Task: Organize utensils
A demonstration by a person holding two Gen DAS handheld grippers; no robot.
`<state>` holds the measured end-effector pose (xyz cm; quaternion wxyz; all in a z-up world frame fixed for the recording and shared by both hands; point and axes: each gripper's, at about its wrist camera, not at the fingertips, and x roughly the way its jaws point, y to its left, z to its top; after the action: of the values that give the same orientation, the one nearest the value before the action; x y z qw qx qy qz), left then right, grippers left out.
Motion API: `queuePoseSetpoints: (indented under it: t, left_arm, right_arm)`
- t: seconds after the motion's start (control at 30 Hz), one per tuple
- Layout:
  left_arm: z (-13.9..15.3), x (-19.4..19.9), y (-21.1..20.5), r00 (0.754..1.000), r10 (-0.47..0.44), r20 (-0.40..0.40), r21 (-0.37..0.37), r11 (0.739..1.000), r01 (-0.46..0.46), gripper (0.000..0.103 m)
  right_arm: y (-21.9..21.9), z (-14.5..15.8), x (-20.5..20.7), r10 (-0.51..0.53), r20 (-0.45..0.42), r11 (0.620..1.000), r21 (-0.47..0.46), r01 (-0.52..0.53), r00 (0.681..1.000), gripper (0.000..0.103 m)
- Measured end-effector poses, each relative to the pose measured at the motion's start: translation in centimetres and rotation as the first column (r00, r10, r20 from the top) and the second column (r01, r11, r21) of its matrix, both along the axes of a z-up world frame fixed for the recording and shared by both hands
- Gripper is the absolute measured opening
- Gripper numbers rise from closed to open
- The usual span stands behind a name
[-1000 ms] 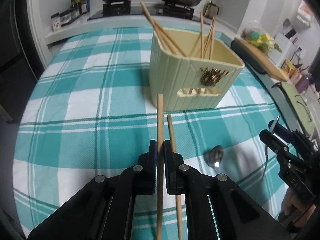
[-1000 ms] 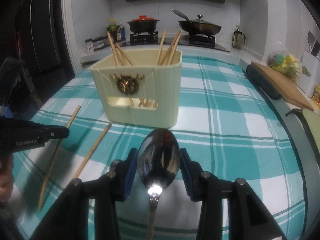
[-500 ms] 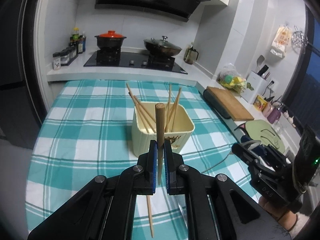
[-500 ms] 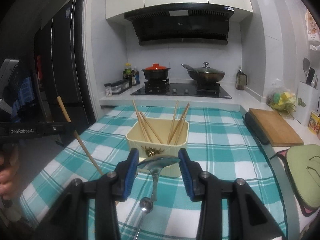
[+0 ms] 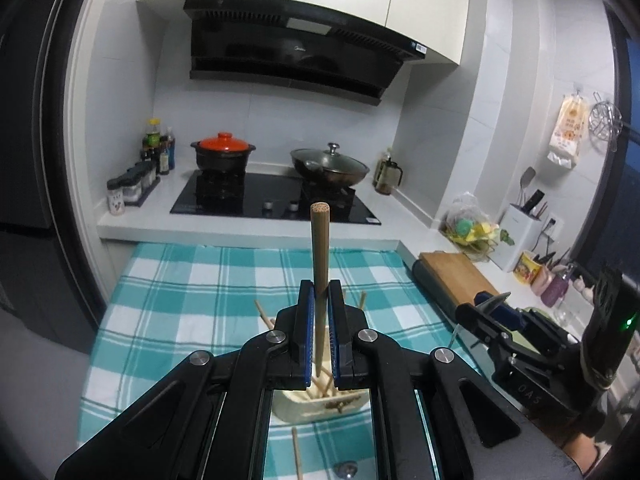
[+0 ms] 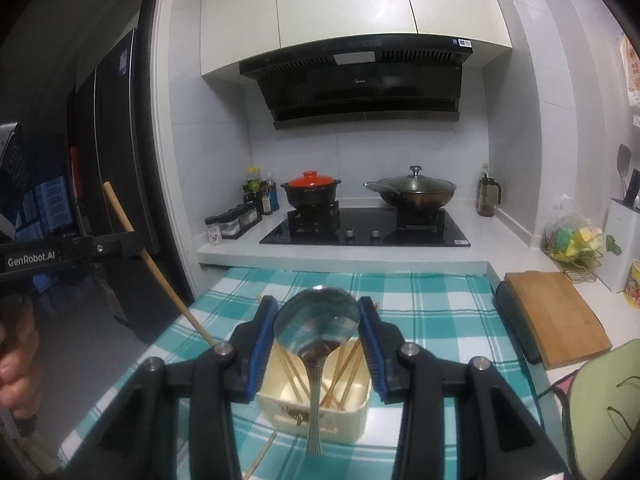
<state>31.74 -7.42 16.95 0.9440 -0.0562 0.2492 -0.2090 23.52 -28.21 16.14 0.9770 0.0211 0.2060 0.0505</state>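
Your table (image 6: 440, 300), draped in teal-and-white check, fills the lower half of both views, the stove behind it. At lower centre sits the cream holder (image 6: 320, 416), open-topped, several chopsticks already leaning inside.

Your right gripper (image 6: 318, 320) hangs above it, jaws closed on the bowl of a steel spoon (image 6: 316, 316); the handle drops almost straight down, its tip in line with the holder's near wall in the right wrist view. Judged from here, a slight push forward would put it over the opening before you lower.

Your left gripper (image 5: 319, 304) has its jaws clamped on a wooden chopstick (image 5: 320, 248), long axis near vertical, blunt end up, lower end pointing into the holder directly beneath. It appears the better lined up.

One loose chopstick (image 5: 297, 452) lies on the cloth at the frame's bottom edge, a small shiny object (image 5: 347, 469) just beside it.
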Motion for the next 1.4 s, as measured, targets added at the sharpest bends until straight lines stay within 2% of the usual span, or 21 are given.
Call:
queuePoseSetpoints:
  t: [0.17,0.3,0.6,0.8,1.0,1.03,1.1,1.13,1.17,1.2,1.3,1.37,1.4]
  left_arm:
    - [-1.8,3.0,-1.7,1.0,0.012,-0.01,0.041,0.999,-0.012,0.005]
    - [-4.9,5.5,-2.6,0.998,0.027,-0.062,0.051,0.998,-0.024,0.005]
    - [-11.9,9.7,-3.5,0.972,0.038,-0.233,0.071,0.997,-0.022,0.005]
    - [-13.8,11.2,-3.6,0.956,0.053,-0.289,0.069,0.997,-0.034,0.005]
    - [-14.4,11.4,-4.5,0.956,0.067,-0.287,0.131,0.991,-0.03,0.006]
    - [-14.3,11.4,-4.6,0.955,0.075,-0.285,0.139,0.99,-0.036,0.012]
    - [-14.1,11.2,-4.4,0.953,0.093,-0.288,0.142,0.988,-0.053,0.034]
    - [-13.8,10.9,-4.2,0.954,0.098,-0.284,0.133,0.989,-0.062,0.05]
    - [-13.4,10.5,-3.8,0.956,0.099,-0.277,0.125,0.99,-0.066,0.058]
    - [-12.8,9.9,-3.4,0.96,0.094,-0.263,0.119,0.991,-0.064,0.059]
    - [-11.1,7.5,-2.1,0.972,0.07,-0.226,0.155,0.987,-0.035,0.062]
    - [-10.3,5.0,-1.0,0.981,0.053,-0.187,0.2,0.98,-0.015,0.077]
    - [-10.1,3.0,-0.3,0.986,0.042,-0.162,0.23,0.973,-0.004,0.08]
  right_arm:
    - [-1.1,0.5,4.3,-0.009,0.015,1.0,0.026,0.008,1.0,0.041]
    - [-1.5,-1.3,7.4,-0.018,0.014,1.0,0.022,0.018,1.0,0.041]
    - [-0.9,-7.6,12.6,-0.01,-0.152,1.0,0.024,0.013,0.988,0.041]
    - [-0.5,-10.1,14.4,-0.009,-0.242,1.0,0.009,0.012,0.97,0.041]
    - [-0.1,-11.1,15.7,-0.016,-0.273,1.0,-0.009,0.014,0.962,0.041]
    - [0.2,-11.3,15.8,-0.008,-0.28,1.0,-0.015,0.004,0.96,0.042]
    - [0.7,-11.4,16.3,-0.002,-0.298,1.0,-0.022,-0.005,0.955,0.043]
    - [1.0,-11.3,16.5,-0.005,-0.301,1.0,-0.03,-0.004,0.954,0.047]
    - [1.2,-11.0,16.6,-0.004,-0.301,1.0,-0.031,-0.005,0.954,0.049]
    - [1.3,-10.5,16.4,0.0,-0.299,1.0,-0.024,-0.007,0.954,0.053]
    - [1.4,-8.4,15.2,0.009,-0.274,1.0,-0.008,-0.012,0.962,0.054]
    - [1.4,-6.4,13.5,0.008,-0.244,1.0,-0.02,-0.013,0.97,0.054]
    - [1.3,-5.3,12.3,0.004,-0.224,0.999,-0.03,-0.011,0.975,0.055]
